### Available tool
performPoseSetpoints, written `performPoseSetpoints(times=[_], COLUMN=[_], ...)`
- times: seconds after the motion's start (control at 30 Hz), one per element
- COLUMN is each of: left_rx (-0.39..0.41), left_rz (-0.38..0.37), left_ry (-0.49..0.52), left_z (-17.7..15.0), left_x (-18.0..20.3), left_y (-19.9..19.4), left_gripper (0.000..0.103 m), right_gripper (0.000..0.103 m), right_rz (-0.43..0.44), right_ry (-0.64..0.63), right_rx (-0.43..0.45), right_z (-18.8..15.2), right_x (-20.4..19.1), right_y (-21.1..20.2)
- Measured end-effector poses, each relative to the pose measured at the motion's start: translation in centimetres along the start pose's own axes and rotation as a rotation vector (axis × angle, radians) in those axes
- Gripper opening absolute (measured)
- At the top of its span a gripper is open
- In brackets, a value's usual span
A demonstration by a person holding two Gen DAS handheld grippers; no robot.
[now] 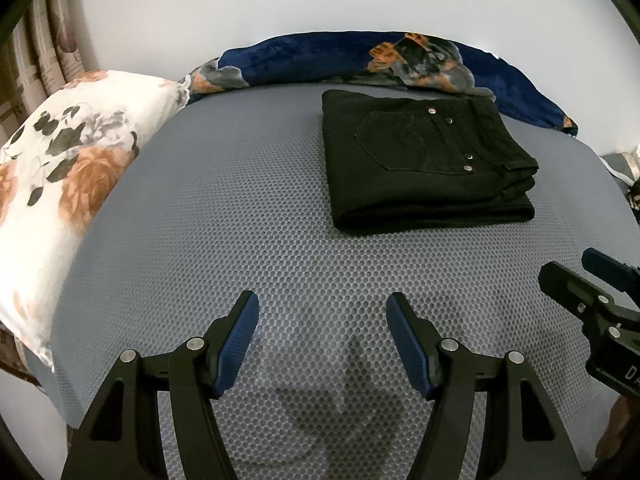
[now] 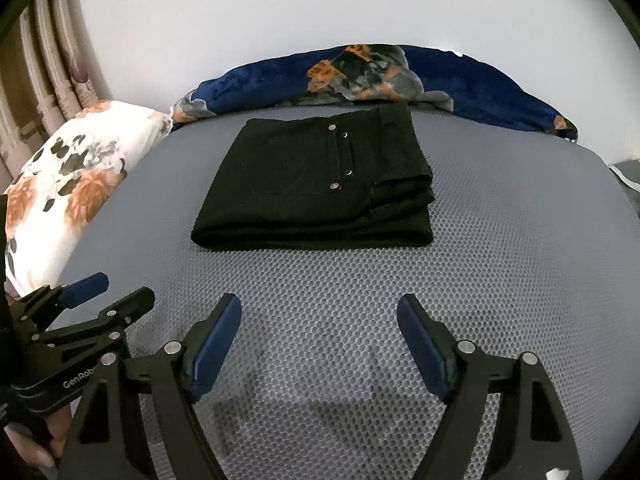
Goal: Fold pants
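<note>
Black pants (image 1: 424, 160) lie folded in a neat rectangular stack on the grey mesh mat (image 1: 240, 220), back pocket with metal rivets on top. In the right wrist view the pants (image 2: 320, 184) lie straight ahead on the mat (image 2: 520, 240). My left gripper (image 1: 322, 308) is open and empty, hovering over the mat, nearer than the pants and to their left. My right gripper (image 2: 320, 312) is open and empty, nearer than the pants. Each gripper also shows at the edge of the other's view: the right (image 1: 576, 276) and the left (image 2: 116, 288).
A white floral pillow (image 1: 68, 168) lies at the mat's left edge. A dark blue floral blanket (image 1: 360, 56) is bunched along the far edge, against a white wall. Curtains (image 1: 44, 48) hang at the far left.
</note>
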State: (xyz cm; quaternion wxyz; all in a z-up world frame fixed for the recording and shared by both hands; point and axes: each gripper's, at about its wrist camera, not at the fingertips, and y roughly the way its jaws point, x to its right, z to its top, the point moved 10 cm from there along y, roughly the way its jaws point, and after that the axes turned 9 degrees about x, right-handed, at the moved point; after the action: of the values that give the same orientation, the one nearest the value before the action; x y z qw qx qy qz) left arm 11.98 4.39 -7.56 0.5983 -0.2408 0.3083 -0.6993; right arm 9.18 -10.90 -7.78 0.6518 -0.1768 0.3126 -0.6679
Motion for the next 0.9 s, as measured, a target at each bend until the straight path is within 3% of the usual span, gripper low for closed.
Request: performPoseSetpoints(times=[0.9], left_rx=[-0.001], left_rz=[0.008], left_ry=[0.007], left_z=[-0.3], left_x=[-0.1], left_y=[0.1], left_gripper=[0.067], right_gripper=[0.078], right_rz=[0.013], right_ry=[0.006], right_rx=[-0.030], right_z=[-1.0], right_x=[-0.6], right_y=[0.7])
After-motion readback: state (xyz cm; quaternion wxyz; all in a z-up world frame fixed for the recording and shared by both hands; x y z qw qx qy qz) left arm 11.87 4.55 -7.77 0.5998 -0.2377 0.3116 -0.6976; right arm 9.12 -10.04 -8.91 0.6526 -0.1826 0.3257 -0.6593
